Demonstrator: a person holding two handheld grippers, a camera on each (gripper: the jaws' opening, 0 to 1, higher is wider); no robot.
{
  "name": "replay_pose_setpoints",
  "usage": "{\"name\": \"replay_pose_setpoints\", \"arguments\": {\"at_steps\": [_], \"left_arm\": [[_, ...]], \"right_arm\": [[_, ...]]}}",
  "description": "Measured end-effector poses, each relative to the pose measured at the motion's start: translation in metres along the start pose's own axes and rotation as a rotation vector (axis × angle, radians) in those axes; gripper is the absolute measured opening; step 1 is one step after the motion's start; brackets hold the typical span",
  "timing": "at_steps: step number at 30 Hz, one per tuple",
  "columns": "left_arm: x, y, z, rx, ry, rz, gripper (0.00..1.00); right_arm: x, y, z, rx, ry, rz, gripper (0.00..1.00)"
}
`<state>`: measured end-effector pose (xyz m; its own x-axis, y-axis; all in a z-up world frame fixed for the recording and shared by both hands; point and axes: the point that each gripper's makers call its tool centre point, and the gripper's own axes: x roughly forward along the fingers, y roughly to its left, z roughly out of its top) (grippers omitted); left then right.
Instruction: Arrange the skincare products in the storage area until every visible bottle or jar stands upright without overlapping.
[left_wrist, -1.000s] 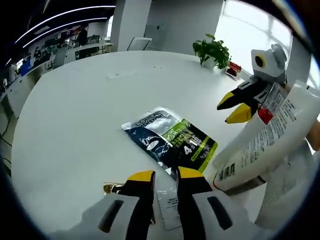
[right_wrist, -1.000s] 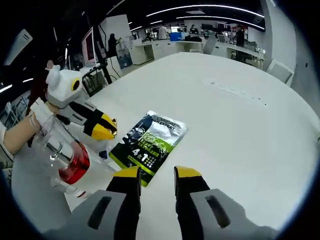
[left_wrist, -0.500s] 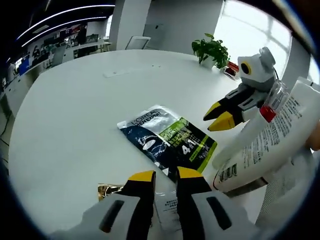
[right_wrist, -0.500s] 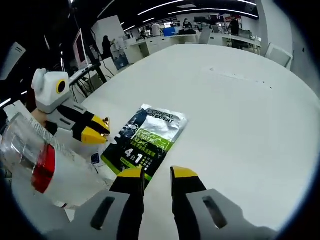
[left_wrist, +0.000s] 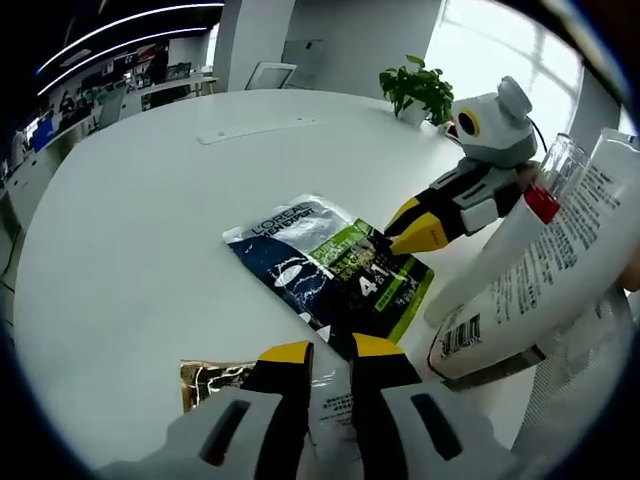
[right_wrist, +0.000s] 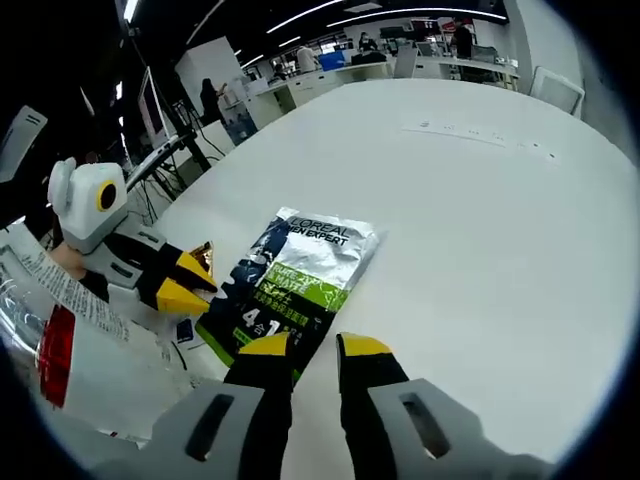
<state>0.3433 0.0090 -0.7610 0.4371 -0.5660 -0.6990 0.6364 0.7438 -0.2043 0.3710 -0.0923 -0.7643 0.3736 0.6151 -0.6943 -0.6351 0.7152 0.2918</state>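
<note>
Your flat foil sachet with the dark and green print (left_wrist: 330, 275) lies face-up on the round white surface (left_wrist: 130, 210), and it sits just ahead of both tools. In the right gripper view the same sachet (right_wrist: 295, 275) runs its long axis away from you and slightly to the right, its near short edge just in front of your right tool (right_wrist: 313, 350), whose yellow tips stand slightly apart with nothing between them.

Your left tool (left_wrist: 330, 352) is also narrowly parted and empty, and it hovers over a small white leaflet (left_wrist: 335, 415) beside a gold foil packet (left_wrist: 210, 378).

The large white tube with a red band and printed label (left_wrist: 545, 270) leans tilted at the surface's edge, on your left tool's right; what holds it I cannot tell.

Judging by this, your right tool is the nearer one to the sachet.
</note>
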Motion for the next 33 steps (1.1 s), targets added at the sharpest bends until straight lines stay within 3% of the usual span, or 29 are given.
{"name": "replay_pose_setpoints", "arguments": {"at_steps": [5, 9, 12, 21, 25, 30, 33], "left_arm": [[0.001, 0.000, 0.001, -0.003, 0.000, -0.003, 0.10], [0.003, -0.003, 0.001, -0.004, -0.002, -0.003, 0.09], [0.004, -0.003, 0.002, -0.028, -0.013, -0.009, 0.09], [0.007, -0.002, 0.001, -0.049, -0.020, 0.002, 0.05], [0.007, -0.001, 0.000, -0.049, -0.019, 0.006, 0.05], [0.006, 0.001, 0.001, -0.044, -0.021, 0.015, 0.05], [0.005, 0.001, 0.000, -0.049, -0.022, 0.019, 0.06]], "right_arm": [[0.004, 0.001, -0.001, 0.023, -0.005, 0.026, 0.14], [0.006, 0.005, -0.001, 0.097, -0.024, 0.091, 0.16], [0.002, 0.009, -0.004, 0.126, -0.034, 0.100, 0.14], [0.003, 0.022, -0.002, 0.393, -0.109, 0.300, 0.14], [0.004, 0.018, -0.006, 0.412, -0.114, 0.286, 0.09], [0.001, 0.025, -0.005, 0.433, -0.117, 0.325, 0.07], [-0.003, 0.028, 0.008, 0.489, -0.178, 0.368, 0.05]]}}
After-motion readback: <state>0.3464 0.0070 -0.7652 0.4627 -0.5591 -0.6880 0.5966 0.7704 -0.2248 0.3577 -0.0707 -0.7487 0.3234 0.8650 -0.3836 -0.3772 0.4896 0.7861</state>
